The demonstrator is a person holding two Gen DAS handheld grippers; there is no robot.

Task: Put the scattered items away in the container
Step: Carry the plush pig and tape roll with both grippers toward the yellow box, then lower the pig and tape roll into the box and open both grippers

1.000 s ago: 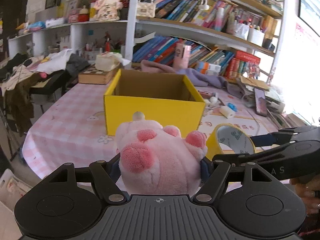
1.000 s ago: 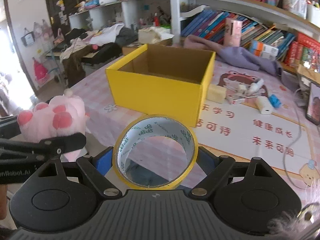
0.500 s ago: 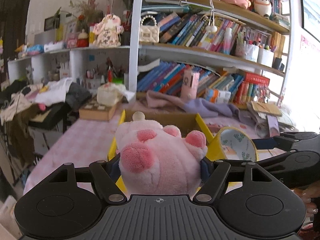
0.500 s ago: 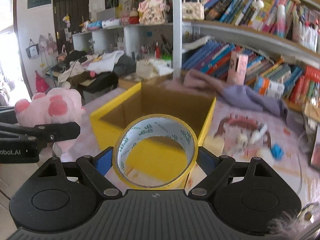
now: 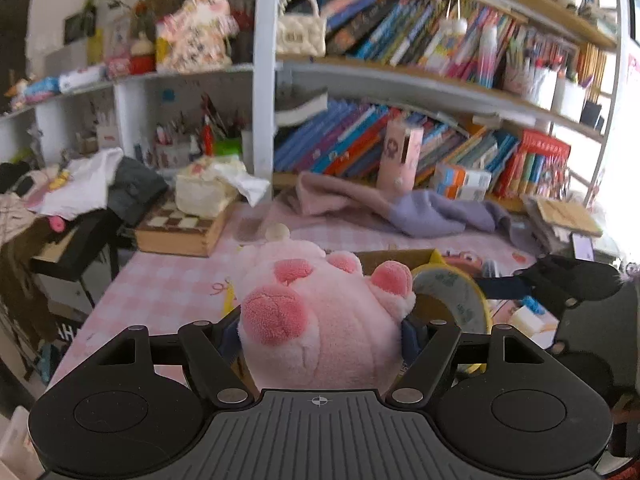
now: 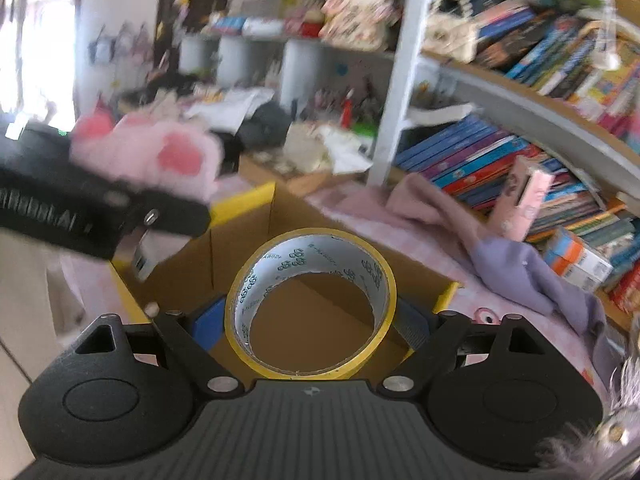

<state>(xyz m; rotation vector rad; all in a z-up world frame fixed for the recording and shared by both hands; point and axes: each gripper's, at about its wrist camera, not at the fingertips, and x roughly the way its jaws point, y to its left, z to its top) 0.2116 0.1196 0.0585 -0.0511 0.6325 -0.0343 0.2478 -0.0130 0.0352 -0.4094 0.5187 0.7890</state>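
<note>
Left gripper [image 5: 320,330] fingers clamped the pink plush [image 5: 316,320]; right gripper [image 6: 310,316] fingers clamped the tape roll [image 6: 310,304]. Released together over the yellow box [image 6: 240,208], they risked colliding or bouncing out.

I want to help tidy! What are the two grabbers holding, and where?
Left gripper squeezes the pink plush paw by its sides; right gripper clamps the tape roll across its outer rim.

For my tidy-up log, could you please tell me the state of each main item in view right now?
Pink plush paw toy: clamped in the left hand-held gripper, off the table.
Yellow-edged roll of tape: clamped upright in the right hand-held gripper, above the box.
Yellow cardboard box: open, interior looks empty.
</note>
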